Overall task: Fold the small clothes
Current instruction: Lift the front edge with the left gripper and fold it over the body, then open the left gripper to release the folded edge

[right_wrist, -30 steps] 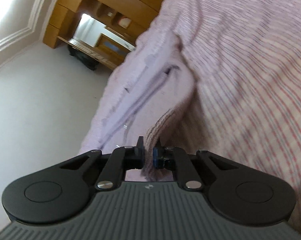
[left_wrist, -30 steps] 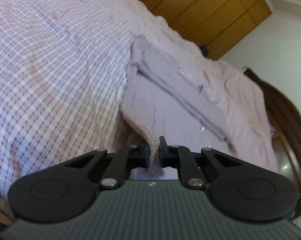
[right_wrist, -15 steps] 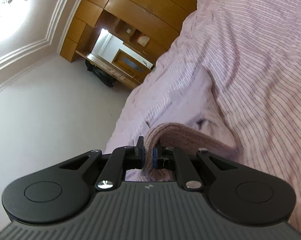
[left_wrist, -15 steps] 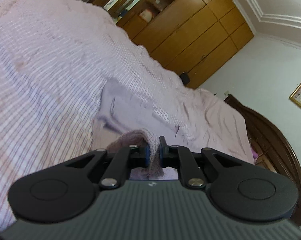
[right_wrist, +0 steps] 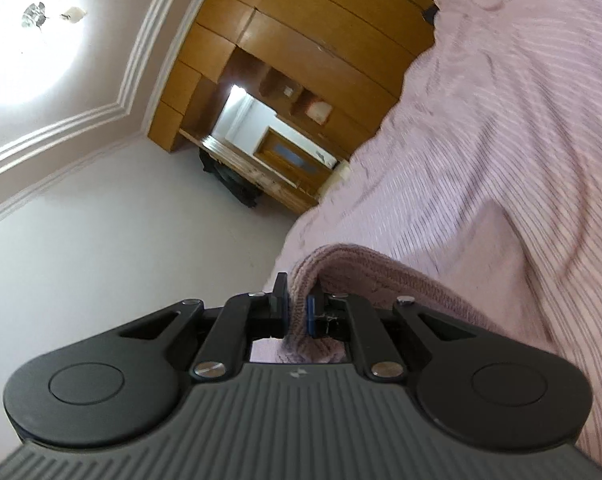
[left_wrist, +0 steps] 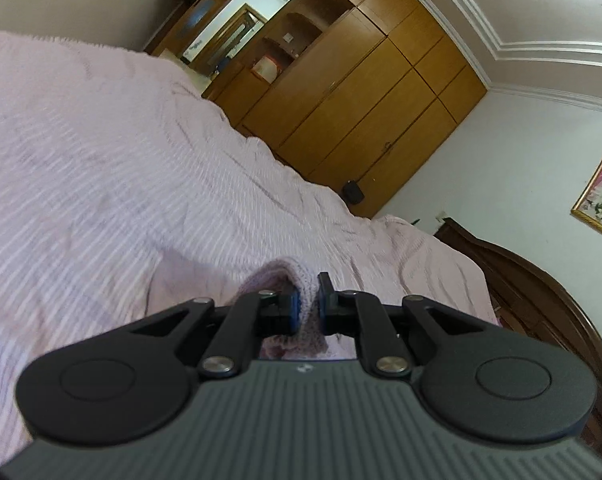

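Your left gripper [left_wrist: 308, 300] and right gripper [right_wrist: 297, 307] each pinch the pale-pink ribbed knit garment [right_wrist: 381, 276], which could slip out if you jerk it.

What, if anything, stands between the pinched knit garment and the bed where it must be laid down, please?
Nothing visible does. The left gripper and right gripper are each shut on the pink knit garment, and the striped bedspread ahead looks bare.

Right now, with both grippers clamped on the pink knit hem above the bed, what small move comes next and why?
Probably carry both corners forward and lower them onto the rest of the garment. The left gripper and right gripper each pinch the ribbed hem of the pink knit garment, lifted off the striped bedspread, so the fold is only half made.
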{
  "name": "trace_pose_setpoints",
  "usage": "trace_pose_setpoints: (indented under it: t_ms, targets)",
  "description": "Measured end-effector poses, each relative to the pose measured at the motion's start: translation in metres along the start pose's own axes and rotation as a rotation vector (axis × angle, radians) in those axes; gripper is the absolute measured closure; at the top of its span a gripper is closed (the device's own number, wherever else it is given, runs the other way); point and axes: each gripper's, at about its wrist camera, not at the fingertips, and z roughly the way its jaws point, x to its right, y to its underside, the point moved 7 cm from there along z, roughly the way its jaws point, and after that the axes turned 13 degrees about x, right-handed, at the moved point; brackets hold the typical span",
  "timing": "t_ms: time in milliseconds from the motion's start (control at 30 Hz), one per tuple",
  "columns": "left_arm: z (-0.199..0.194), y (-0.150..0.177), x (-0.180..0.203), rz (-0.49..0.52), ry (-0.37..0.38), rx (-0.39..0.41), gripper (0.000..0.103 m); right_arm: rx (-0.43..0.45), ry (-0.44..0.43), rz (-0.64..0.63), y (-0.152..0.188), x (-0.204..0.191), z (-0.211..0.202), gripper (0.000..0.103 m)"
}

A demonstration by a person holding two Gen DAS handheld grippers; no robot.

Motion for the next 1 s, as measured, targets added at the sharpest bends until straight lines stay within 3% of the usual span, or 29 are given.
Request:
trace_pose_setpoints:
  t_ms: [100, 300, 467, 633, 733, 800, 833, 867, 933, 1000]
  targets:
    - [0.033, -0.007, -0.007, 0.027, -0.026, 0.009, 0.092, 0.031, 0.001, -0.004, -0.016, 0.010, 0.030, 0.095]
    - [0.102, 0.002, -0.034, 0.011, -0.079, -0.020, 0.092, 0.015, 0.098, -0.043, -0.033, 0.061, 0.097, 0.095]
    - [0.149, 0.030, -0.055, 0.102, -0.123, -0.072, 0.092, -0.036, 0.174, -0.087, -0.014, 0.106, 0.140, 0.095]
    - [0.165, 0.058, -0.096, 0.161, -0.223, -0.127, 0.090, -0.100, 0.302, -0.091, 0.013, 0.157, 0.159, 0.094]
    - [0.166, 0.067, -0.104, 0.194, -0.225, -0.172, 0.088, -0.092, 0.317, -0.024, 0.016, 0.173, 0.156, 0.080]
    - [0.160, 0.068, -0.101, 0.203, -0.233, -0.182, 0.084, -0.067, 0.313, -0.008, 0.011, 0.173, 0.146, 0.055]
    - [0.155, 0.066, -0.099, 0.206, -0.239, -0.173, 0.077, -0.049, 0.308, -0.015, 0.008, 0.170, 0.141, 0.049]
    - [0.147, 0.065, -0.096, 0.212, -0.250, -0.162, 0.064, -0.025, 0.309, -0.034, 0.005, 0.166, 0.135, 0.040]
    - [0.131, 0.061, -0.092, 0.259, -0.297, -0.136, 0.048, -0.006, 0.327, -0.077, 0.001, 0.159, 0.123, 0.035]
    - [0.118, 0.057, -0.089, 0.327, -0.340, -0.139, 0.048, -0.005, 0.337, -0.113, 0.003, 0.155, 0.113, 0.035]
